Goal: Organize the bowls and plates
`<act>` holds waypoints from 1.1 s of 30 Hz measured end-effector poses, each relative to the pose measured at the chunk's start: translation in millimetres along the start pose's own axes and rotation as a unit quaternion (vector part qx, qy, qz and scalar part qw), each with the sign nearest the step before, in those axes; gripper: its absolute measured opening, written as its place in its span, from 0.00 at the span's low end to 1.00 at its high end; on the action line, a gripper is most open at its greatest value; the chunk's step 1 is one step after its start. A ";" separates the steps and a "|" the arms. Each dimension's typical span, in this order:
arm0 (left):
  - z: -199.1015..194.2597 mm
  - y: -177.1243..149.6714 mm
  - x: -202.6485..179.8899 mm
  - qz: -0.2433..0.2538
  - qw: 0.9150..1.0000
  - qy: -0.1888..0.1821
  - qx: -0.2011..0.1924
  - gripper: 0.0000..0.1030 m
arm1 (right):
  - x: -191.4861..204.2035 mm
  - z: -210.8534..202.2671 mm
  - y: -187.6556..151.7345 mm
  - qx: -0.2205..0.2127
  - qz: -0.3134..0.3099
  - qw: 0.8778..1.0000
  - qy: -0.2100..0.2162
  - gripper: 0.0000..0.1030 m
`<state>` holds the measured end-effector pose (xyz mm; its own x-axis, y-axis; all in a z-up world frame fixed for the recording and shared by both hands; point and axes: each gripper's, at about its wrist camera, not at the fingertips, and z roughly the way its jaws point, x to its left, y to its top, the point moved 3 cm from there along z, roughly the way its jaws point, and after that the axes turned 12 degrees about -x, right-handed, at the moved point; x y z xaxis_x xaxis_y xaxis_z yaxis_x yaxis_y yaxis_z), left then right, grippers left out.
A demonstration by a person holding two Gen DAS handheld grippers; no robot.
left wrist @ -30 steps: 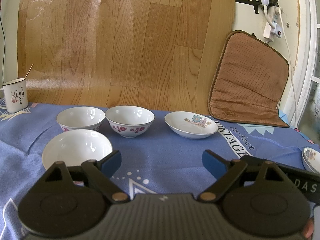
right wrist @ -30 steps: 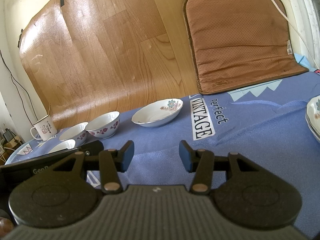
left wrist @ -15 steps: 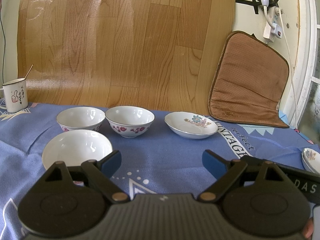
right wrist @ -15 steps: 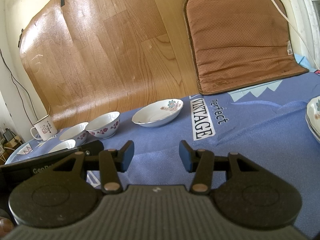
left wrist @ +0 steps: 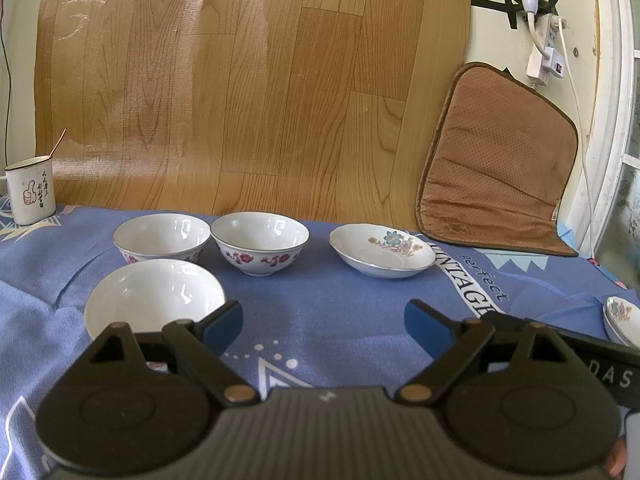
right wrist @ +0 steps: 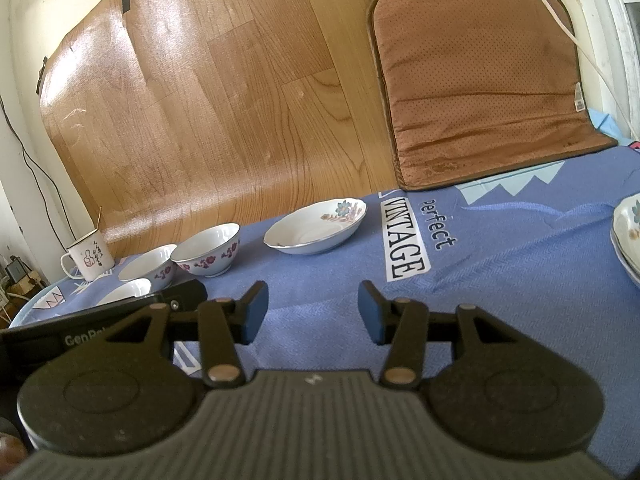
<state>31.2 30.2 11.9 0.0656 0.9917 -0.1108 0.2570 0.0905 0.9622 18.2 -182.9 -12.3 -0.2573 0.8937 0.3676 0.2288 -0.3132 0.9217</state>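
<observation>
Three white bowls stand on the blue cloth: a plain one (left wrist: pixel 154 294) nearest my left gripper, and behind it two with red flowers, left (left wrist: pixel 160 238) and right (left wrist: pixel 260 242). A shallow flowered plate (left wrist: pixel 382 250) lies to their right. More flowered plates are stacked at the far right edge (left wrist: pixel 622 318). My left gripper (left wrist: pixel 323 320) hovers wide open over bare cloth, nothing between its fingers. My right gripper (right wrist: pixel 313 310) is open too, narrower, and holds nothing. In the right wrist view the plate (right wrist: pixel 316 228) and bowls (right wrist: pixel 208 250) lie ahead to the left, the stack (right wrist: pixel 628 236) at right.
An enamel mug (left wrist: pixel 30 190) with a stick in it stands at the far left. A brown cushion (left wrist: pixel 492 168) leans on the wall at the back right. A wood-pattern sheet (left wrist: pixel 240 80) covers the wall behind. A power strip and cable (left wrist: pixel 546 50) hang at the upper right.
</observation>
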 end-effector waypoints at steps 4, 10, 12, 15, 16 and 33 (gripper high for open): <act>-0.1 0.2 0.2 0.000 1.000 0.000 0.000 0.88 | 0.2 -0.1 -0.1 0.000 0.000 1.000 0.000 0.51; -0.1 0.4 0.0 0.000 1.000 0.000 0.000 0.88 | -0.1 -0.1 -0.3 0.000 0.000 1.000 0.000 0.51; 0.0 0.4 -0.1 0.000 1.000 0.000 0.000 0.88 | 0.5 -0.3 -0.7 -0.001 0.000 1.000 0.000 0.51; 0.0 0.5 -0.4 0.000 1.000 -0.001 0.000 0.88 | 0.5 -0.3 -0.7 -0.001 0.000 1.000 0.000 0.51; -0.1 0.5 -0.2 0.000 1.000 -0.001 0.000 0.88 | 0.0 -0.2 -0.6 -0.001 0.000 1.000 0.000 0.51; -0.8 1.7 -0.6 -0.005 1.000 -0.002 -0.001 0.88 | 0.7 -0.5 -1.9 -0.001 -0.002 1.000 0.000 0.51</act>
<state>30.8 29.9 13.8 0.0662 0.9903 -0.1219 0.2565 0.1012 0.9612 17.1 -181.8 -13.7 -0.2578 0.8951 0.3638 0.2266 -0.3100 0.9233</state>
